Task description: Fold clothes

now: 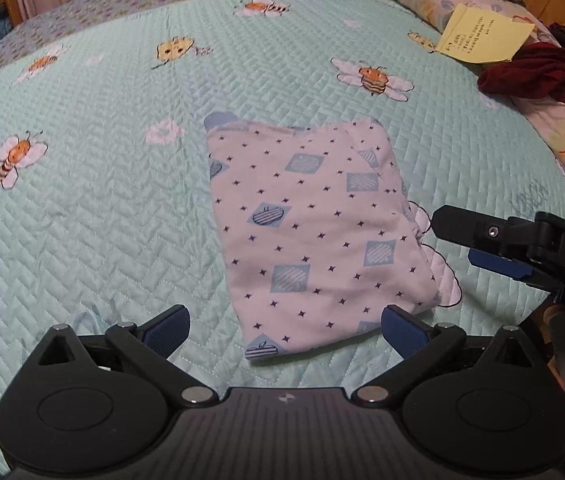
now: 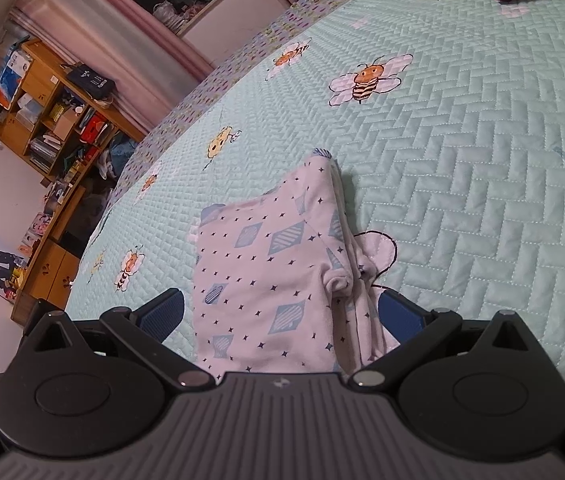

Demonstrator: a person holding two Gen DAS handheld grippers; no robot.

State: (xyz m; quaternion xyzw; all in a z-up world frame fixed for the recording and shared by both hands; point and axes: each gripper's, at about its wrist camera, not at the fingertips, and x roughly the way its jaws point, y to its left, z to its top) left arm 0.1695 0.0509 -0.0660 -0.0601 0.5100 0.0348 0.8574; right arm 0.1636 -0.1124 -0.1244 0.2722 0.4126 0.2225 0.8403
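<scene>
While the quilt (image 1: 82, 200) lies flat, folded garment (image 1: 314, 232) sits mid-quilt; left gripper (image 1: 284, 326) spread wide, empty, at garment's near edge; right gripper (image 2: 280, 314) also wide, straddling its layered side. Best: square loose layers, press flat.

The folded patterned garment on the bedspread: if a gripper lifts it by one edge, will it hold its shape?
Probably not. The folded patterned garment looks like soft, thin knit, so it would likely droop. Loose layers along its side edge could slide apart and unfold. It seems light, and pushing it across the quilted bedspread may bunch it.
</scene>
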